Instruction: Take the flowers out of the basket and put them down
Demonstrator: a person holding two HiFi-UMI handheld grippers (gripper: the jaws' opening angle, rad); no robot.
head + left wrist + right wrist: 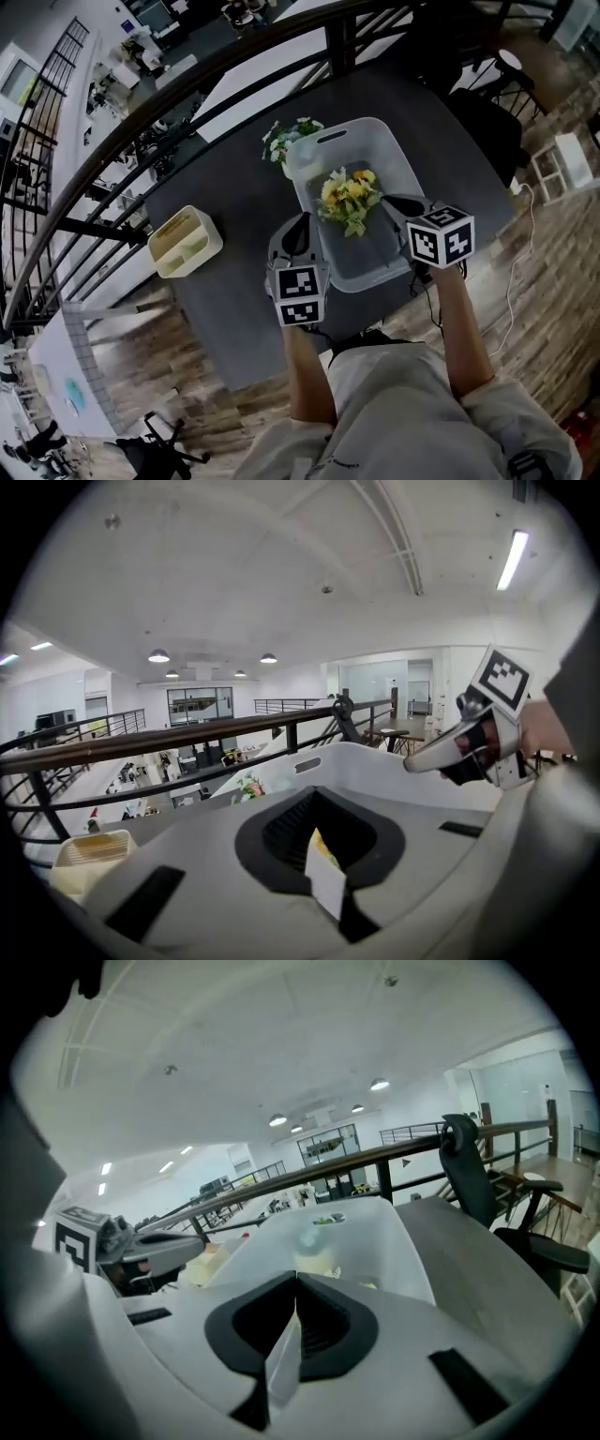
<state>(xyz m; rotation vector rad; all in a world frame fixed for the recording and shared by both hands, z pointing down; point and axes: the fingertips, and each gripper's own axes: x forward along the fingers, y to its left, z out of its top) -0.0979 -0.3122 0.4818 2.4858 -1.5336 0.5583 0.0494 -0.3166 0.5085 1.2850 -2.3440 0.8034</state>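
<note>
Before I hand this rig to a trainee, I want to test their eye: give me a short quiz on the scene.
1. True or false: the yellow flowers lie in the basket.
2. What stands on the table left of the basket? A) caddy B) kettle C) laptop
3. How many bunches lie outside the basket?
Key: 1 true; 2 A; 3 one, the white bunch beside its far left corner.

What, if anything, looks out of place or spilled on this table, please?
Nothing stands out. The basket sits upright on the table with the yellow flowers lying inside. A pale bunch lies beside its far corner, and the cream caddy stands upright. No spill or damage shows.
</note>
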